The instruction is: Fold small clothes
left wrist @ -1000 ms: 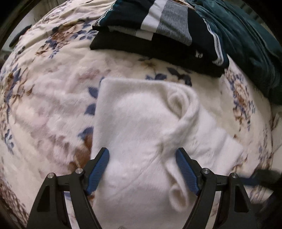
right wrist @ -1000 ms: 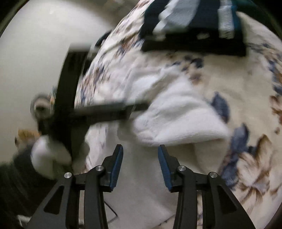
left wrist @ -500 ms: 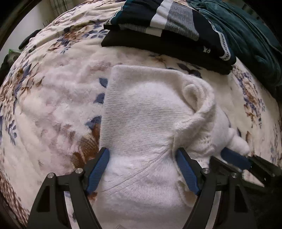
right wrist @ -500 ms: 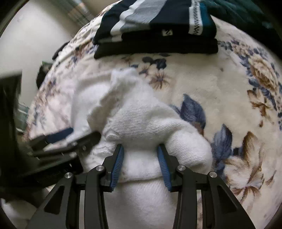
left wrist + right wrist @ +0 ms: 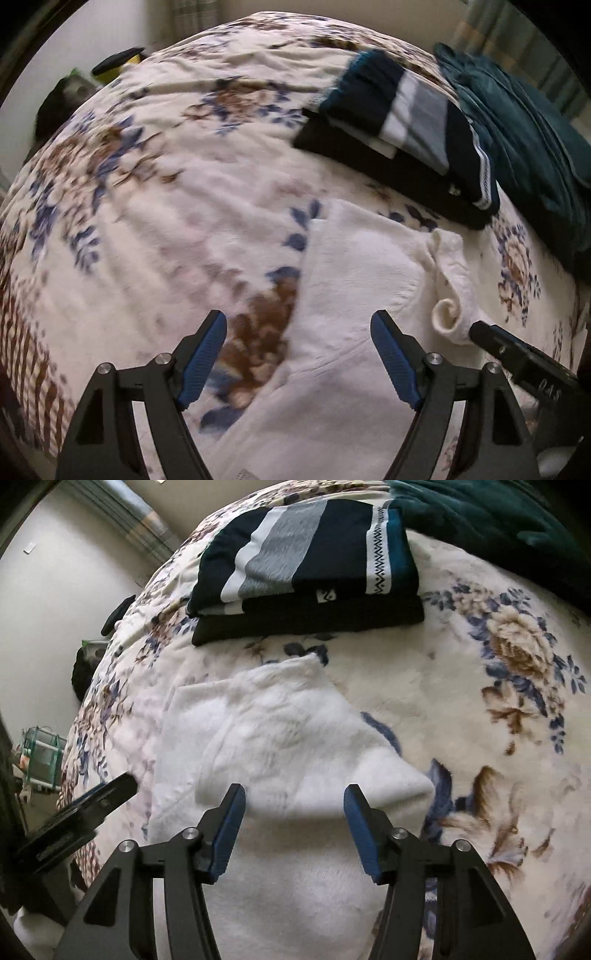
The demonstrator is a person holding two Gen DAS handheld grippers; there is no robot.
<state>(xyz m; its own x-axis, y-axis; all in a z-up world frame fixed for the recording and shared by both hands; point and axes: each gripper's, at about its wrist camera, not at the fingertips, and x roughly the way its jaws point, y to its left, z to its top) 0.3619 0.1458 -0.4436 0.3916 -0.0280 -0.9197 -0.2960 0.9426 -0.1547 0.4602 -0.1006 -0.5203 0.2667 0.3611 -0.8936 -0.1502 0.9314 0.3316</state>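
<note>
Knitwear first: the white sweater [image 5: 280, 738] lies part-folded on the floral bed blanket [image 5: 480, 701], just short of the folded dark stack [image 5: 306, 579]. The right tool [image 5: 294, 805] has just been opening; its jaws straddle the folded sleeve edge without pressing it. The left tool [image 5: 298, 332] gapes wide and empty over the sweater's edge. Risk, I judge: the soft, springy knit may unroll once let go, especially the curled cuff [image 5: 447, 314]. No legible writing; a small white logo tag on the stack is unreadable.
</note>
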